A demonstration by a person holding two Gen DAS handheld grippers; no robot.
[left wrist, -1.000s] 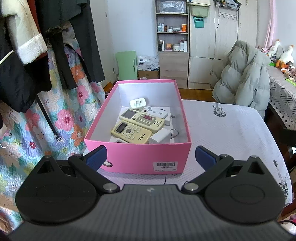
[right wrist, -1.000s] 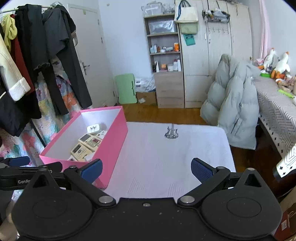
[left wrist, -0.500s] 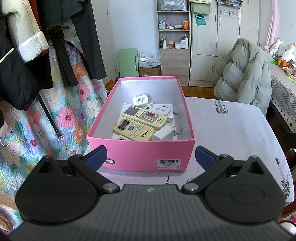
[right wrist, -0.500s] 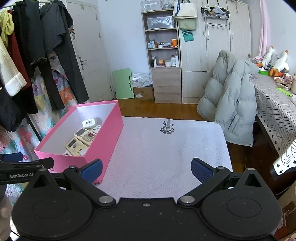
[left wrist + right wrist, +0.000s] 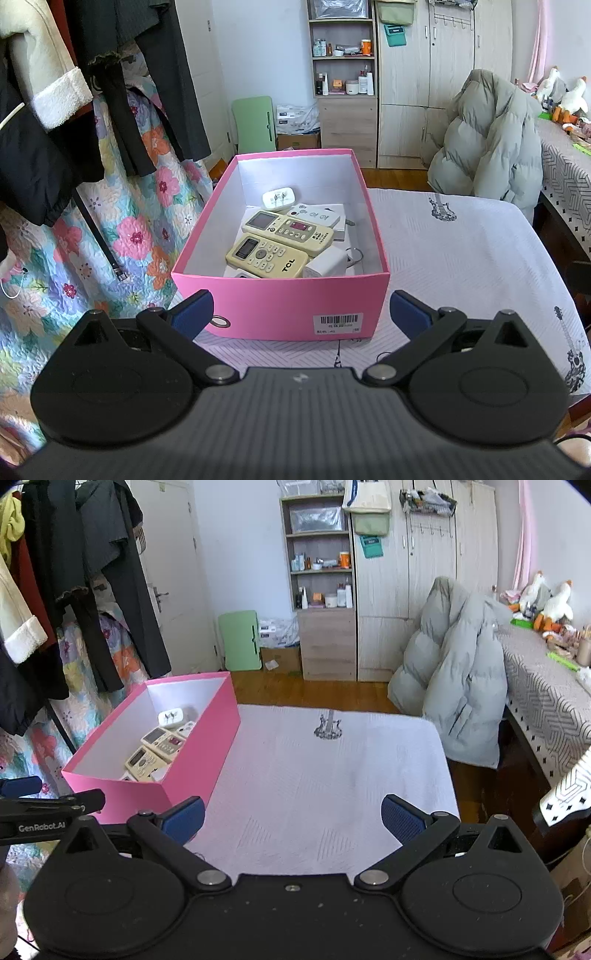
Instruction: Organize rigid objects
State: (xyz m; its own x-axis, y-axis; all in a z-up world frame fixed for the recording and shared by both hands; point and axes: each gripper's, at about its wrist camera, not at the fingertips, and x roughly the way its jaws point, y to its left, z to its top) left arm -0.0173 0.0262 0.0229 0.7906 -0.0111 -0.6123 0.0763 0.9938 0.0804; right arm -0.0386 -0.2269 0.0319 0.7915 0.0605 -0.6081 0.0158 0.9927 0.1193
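The desk (image 5: 332,782) is covered by a white quilted cloth (image 5: 461,258) printed with small black guitars (image 5: 328,726). Directly on the cloth stands one thing: an open pink cardboard box (image 5: 280,306), set along the desk's left side, its barcode label facing the near edge. The rest of the cloth, to the right of the box, lies bare.

Straight ahead of the left tool (image 5: 301,314), the pink box (image 5: 280,299) blocks the way, its open top crowded with remotes (image 5: 267,256). Ahead of the right tool (image 5: 293,819), the tabletop (image 5: 332,775) lies bare; the box stands to its left.
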